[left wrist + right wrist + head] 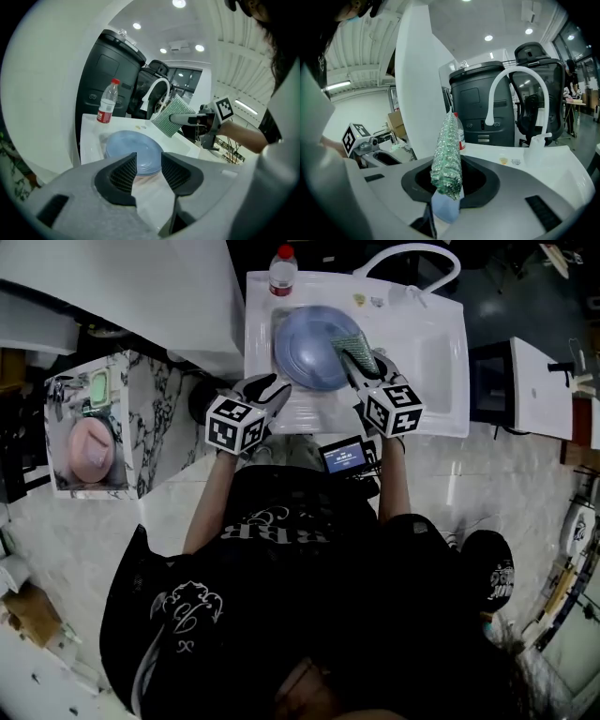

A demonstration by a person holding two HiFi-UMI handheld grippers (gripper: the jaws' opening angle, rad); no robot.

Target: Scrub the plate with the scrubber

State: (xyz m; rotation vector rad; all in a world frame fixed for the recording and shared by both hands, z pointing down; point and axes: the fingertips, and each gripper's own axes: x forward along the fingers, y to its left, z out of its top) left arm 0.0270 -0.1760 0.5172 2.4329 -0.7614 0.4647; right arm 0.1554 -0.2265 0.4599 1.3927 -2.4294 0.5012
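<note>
A blue plate (307, 351) lies in the white sink (441, 381); in the left gripper view the plate (129, 149) sits just beyond the jaws. My right gripper (356, 367) is shut on a green mesh scrubber (356, 345), which hangs over the plate's right edge. The right gripper view has the scrubber (446, 154) upright between the jaws of the right gripper (449, 186). My left gripper (270, 390) hovers at the sink's front rim, short of the plate. Its jaws are open with nothing between them in the left gripper view (149, 163), which also catches the scrubber (172, 116).
A white faucet (408, 257) arches over the sink's back right. A red-capped bottle (282, 271) stands at the back left corner. A marble-patterned stand (98, 423) with a pink object is on the left; a white cabinet (525, 385) is on the right.
</note>
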